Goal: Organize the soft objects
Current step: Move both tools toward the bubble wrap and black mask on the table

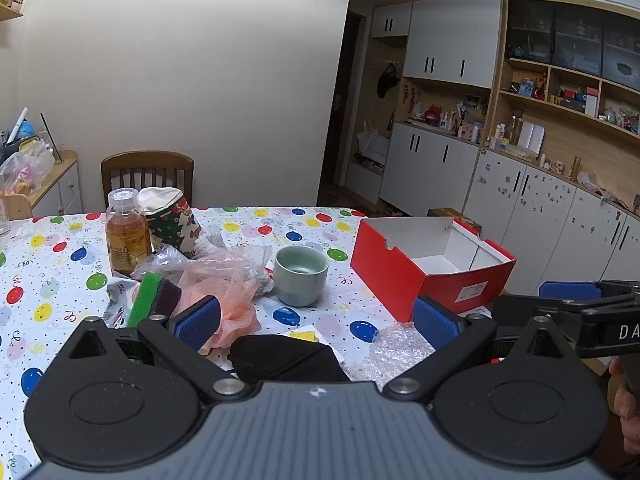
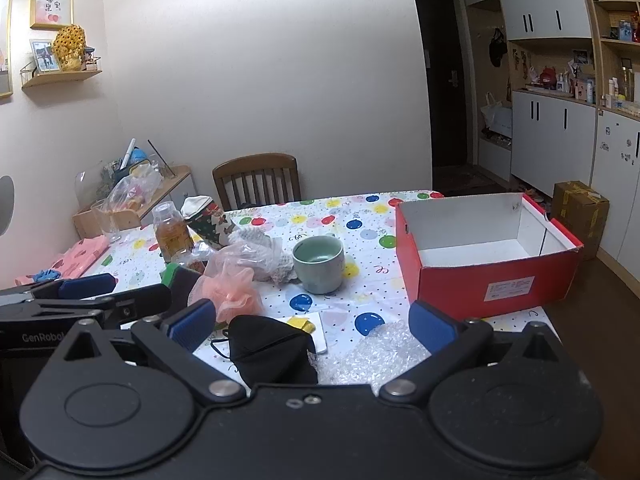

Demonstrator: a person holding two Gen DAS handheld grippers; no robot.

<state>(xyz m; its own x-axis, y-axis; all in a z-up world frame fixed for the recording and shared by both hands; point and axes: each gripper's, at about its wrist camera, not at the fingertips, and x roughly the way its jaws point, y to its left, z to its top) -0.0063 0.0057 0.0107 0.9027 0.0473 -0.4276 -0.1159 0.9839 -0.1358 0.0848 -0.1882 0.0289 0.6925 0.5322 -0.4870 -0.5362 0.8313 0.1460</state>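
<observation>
A black face mask (image 2: pixel 267 347) lies at the near edge of the table (image 2: pixel 360 216), which is covered in a balloon-print cloth. Just to its right sits a crumpled piece of bubble wrap (image 2: pixel 372 354), and behind the mask a white paper with a yellow sticky note (image 2: pixel 301 323) on it. Further back on the left, a peach mesh bath pouf (image 2: pixel 232 294) rests against a clear plastic bag (image 2: pixel 244 254), with a green-and-dark sponge (image 1: pixel 154 298) just beside it. Behind these stand a bottle of amber drink (image 1: pixel 126 236) and a Christmas-print fabric pouch (image 1: pixel 174 220), close together. A pale green ceramic cup (image 2: pixel 319 264) stands upright near the middle of the table. To the right, a red shoebox (image 2: pixel 488 276) with a white inside sits open, and nothing is visible in it.

The left gripper (image 1: pixel 316 318) hovers above the near edge, its blue-padded fingers spread wide with the mask below the gap between them; it holds nothing. The right gripper (image 2: pixel 312 322) is likewise spread wide and holds nothing, over the mask and bubble wrap. Each gripper shows at the side of the other's view, and a hand (image 1: pixel 626 408) grips the right one's handle.

A wooden chair (image 2: pixel 256 178) stands at the far side of the table against a plain wall, and white cabinets (image 1: pixel 540 204) with open shelves line the right of the room.
</observation>
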